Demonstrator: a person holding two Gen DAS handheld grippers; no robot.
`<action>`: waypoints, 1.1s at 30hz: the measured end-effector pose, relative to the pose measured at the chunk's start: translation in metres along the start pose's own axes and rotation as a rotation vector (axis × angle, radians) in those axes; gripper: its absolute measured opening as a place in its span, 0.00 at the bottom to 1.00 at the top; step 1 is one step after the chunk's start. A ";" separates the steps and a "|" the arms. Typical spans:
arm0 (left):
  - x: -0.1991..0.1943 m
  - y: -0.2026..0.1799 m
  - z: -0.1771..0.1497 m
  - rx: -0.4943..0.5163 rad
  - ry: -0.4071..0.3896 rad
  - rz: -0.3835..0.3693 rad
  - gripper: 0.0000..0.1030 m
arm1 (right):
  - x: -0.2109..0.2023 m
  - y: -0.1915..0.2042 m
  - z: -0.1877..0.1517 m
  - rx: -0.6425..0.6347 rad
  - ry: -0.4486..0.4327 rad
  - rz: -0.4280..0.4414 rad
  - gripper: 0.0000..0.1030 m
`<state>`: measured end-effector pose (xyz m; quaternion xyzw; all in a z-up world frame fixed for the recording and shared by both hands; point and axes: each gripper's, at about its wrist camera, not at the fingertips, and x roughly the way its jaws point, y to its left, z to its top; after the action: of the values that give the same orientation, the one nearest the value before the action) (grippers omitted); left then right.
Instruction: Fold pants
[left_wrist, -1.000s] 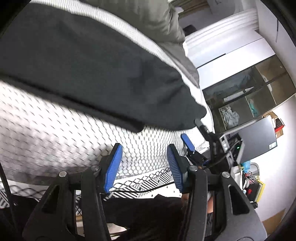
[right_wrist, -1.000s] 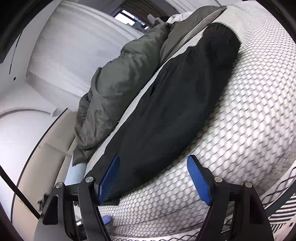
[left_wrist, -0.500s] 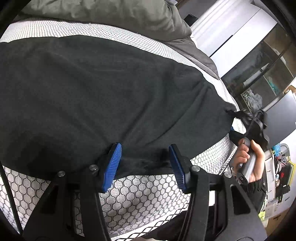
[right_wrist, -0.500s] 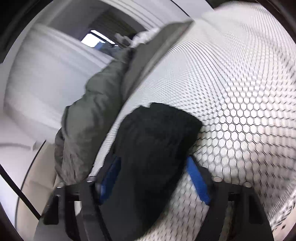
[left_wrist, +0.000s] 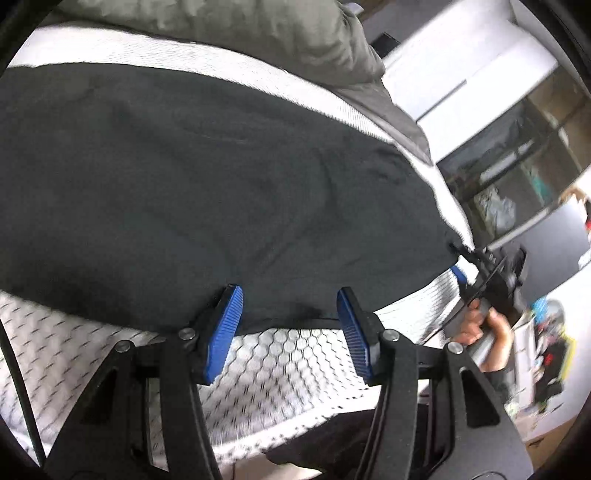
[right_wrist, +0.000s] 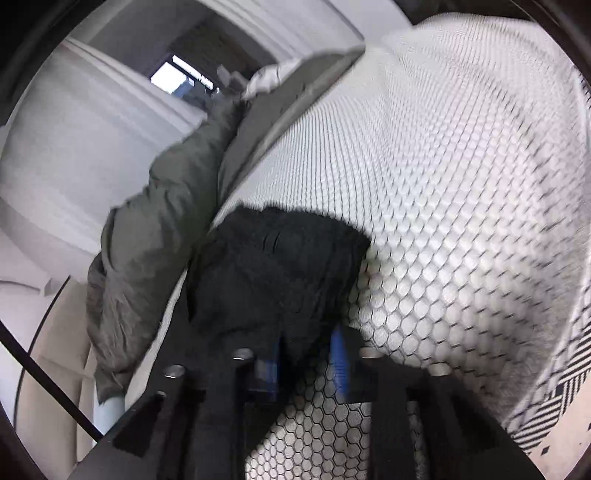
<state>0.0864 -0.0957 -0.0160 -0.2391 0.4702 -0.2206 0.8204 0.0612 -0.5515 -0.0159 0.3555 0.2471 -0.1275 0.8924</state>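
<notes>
Black pants (left_wrist: 221, 192) lie spread across a white bed cover with a hexagon print (left_wrist: 295, 362). My left gripper (left_wrist: 290, 321) stands open at their near edge, and that edge lies between the blue fingertips (left_wrist: 225, 317) without being pinched. In the right wrist view a bunched end of the pants (right_wrist: 280, 266) is raised off the cover. My right gripper (right_wrist: 306, 354) is shut on it, with cloth between the pads as the jaws begin opening. The left wrist view shows the right gripper (left_wrist: 461, 273) at the pants' far right corner, with a hand (left_wrist: 484, 332) on its handle.
A grey duvet (left_wrist: 258, 33) is heaped along the far side of the bed, also visible as the grey duvet (right_wrist: 147, 240) left of the pants. Shelves and a dark monitor (left_wrist: 554, 251) stand beyond the bed's right end. Bare patterned cover (right_wrist: 461, 203) stretches to the right.
My left gripper moved up to the pants' near edge. My right gripper, wide open over the long pants a second ago, closed on their end and lifted it, bunching the cloth.
</notes>
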 end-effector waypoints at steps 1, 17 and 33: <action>-0.011 0.004 0.004 -0.012 -0.020 -0.011 0.49 | -0.015 0.001 -0.001 -0.027 -0.045 -0.004 0.53; -0.025 0.076 0.061 0.000 -0.105 0.358 0.64 | 0.026 0.199 -0.143 -0.711 0.224 0.233 0.87; -0.064 0.094 0.027 0.145 -0.158 0.610 0.65 | 0.038 0.095 -0.112 -0.828 0.129 -0.209 0.87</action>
<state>0.0932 0.0211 -0.0173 -0.0446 0.4380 0.0219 0.8976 0.0924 -0.4073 -0.0513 -0.0523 0.3674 -0.0849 0.9247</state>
